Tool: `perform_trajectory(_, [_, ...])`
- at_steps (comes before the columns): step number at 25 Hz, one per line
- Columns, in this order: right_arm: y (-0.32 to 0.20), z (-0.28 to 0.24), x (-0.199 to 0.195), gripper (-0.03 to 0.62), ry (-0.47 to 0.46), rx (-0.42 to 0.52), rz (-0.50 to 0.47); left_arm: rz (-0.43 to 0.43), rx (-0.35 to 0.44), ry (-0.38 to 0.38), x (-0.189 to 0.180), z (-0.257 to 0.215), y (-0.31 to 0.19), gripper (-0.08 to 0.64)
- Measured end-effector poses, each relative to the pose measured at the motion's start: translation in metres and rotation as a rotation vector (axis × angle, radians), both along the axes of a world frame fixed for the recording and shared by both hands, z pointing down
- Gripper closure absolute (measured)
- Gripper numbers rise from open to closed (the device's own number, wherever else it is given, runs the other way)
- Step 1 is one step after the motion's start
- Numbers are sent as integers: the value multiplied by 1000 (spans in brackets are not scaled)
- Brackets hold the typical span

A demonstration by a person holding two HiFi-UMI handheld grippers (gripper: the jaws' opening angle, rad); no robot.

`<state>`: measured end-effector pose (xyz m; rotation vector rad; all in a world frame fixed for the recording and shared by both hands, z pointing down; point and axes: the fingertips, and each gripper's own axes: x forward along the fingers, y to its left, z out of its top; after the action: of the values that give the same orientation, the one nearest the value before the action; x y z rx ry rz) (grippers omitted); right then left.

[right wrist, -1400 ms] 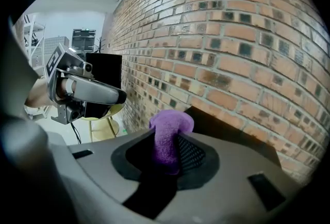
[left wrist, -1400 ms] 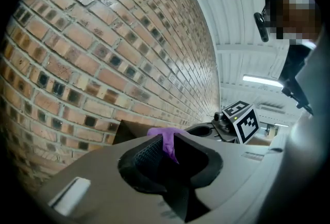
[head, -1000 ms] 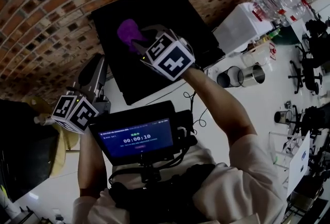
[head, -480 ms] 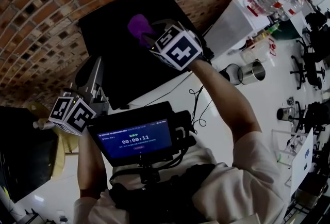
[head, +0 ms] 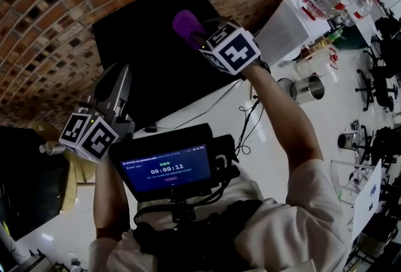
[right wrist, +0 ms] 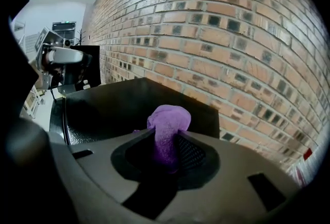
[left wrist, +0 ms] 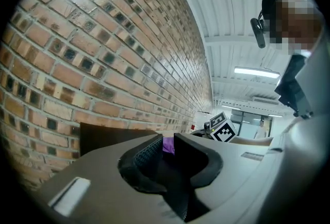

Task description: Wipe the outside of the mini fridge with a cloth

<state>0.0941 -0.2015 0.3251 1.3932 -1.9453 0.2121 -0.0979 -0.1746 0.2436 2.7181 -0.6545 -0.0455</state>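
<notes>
A brick wall [head: 56, 26] rises behind the black mini fridge [head: 150, 51]. The right gripper [right wrist: 167, 150] has its jaws clamped on the purple cloth [right wrist: 168, 121], whose bunched end pokes out over the fridge's top near its right edge (contact with the top is unclear). The left gripper [left wrist: 166, 141] hangs off the fridge's left edge, jaws slightly apart with nothing between them.

Black mini fridge [head: 147, 54] on white floor [head: 351, 104]

Cloth [head: 186, 24] over mini fridge [head: 150, 61], brick wall [head: 56, 20] behind.
</notes>
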Motion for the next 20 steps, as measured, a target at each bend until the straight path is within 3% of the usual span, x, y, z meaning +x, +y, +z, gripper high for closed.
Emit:
perform_trajectory(10, [15, -1, 40, 480, 54, -6, 77, 35, 3, -16, 4, -2, 12, 508])
perform_trajectory(20, [28, 1, 102, 480, 99, -11, 215, 42, -7, -30, 6, 1, 12, 508])
